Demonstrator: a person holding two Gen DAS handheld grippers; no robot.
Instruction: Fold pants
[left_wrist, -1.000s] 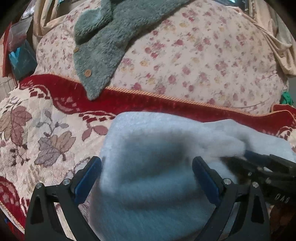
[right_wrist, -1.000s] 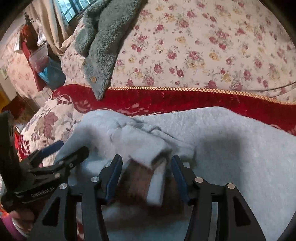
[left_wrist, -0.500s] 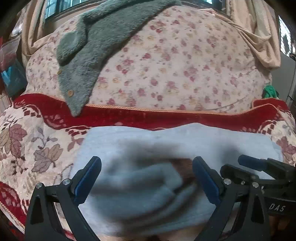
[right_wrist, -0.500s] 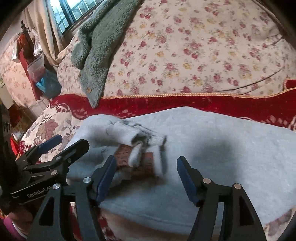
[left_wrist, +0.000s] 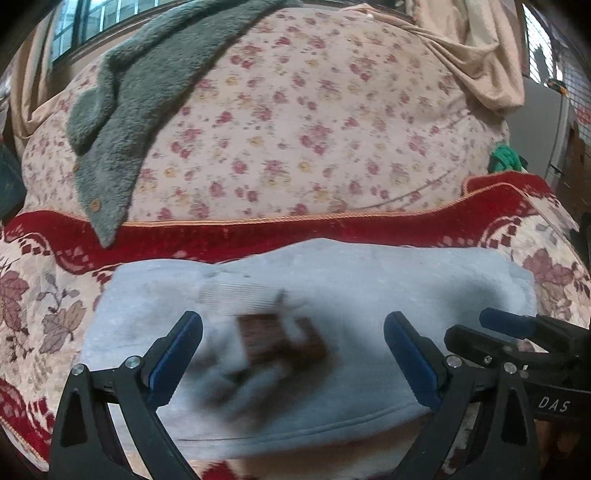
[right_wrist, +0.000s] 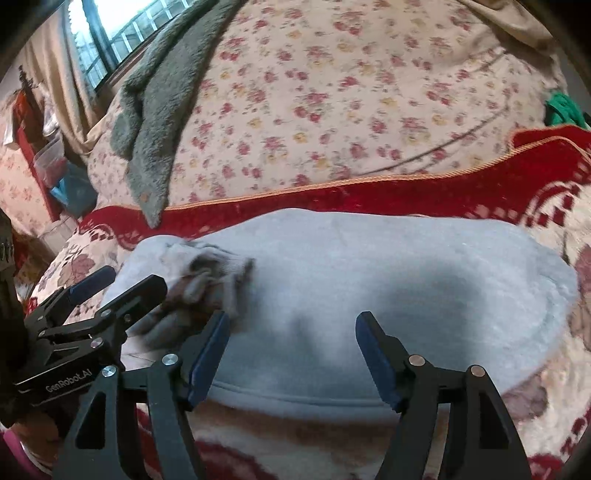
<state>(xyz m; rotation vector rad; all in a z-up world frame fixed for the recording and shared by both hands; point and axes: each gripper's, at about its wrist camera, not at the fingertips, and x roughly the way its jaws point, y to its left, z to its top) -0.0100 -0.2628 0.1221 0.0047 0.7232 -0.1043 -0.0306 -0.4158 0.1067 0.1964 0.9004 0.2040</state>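
Observation:
The pale blue pants (left_wrist: 369, 288) lie folded in a wide band across the leaf-patterned blanket (left_wrist: 44, 314). Their ribbed cuffs (left_wrist: 236, 299) rest on top, left of the middle, beside a blurred brown patch (left_wrist: 280, 339). My left gripper (left_wrist: 293, 332) hovers open above the cuffs with nothing between its fingers. My right gripper (right_wrist: 293, 328) hangs open over the near hem of the pants (right_wrist: 388, 273) and holds no cloth. Each gripper shows in the other's view: the right gripper (left_wrist: 476, 328) at the right edge, the left gripper (right_wrist: 129, 280) by the crumpled cuffs (right_wrist: 214, 269).
A big floral quilt (left_wrist: 314, 129) is piled behind the pants, with a grey-green fleece garment (left_wrist: 122, 122) draped over its left side. The blanket's red border (left_wrist: 258, 232) runs between them. Something green (right_wrist: 561, 107) lies far right. Plastic boxes (right_wrist: 55, 158) and a window stand at the left.
Both grippers drew back from the pants. The right gripper's jaws widened and let go of the cuff end. The cloth settled flatter on the blanket.

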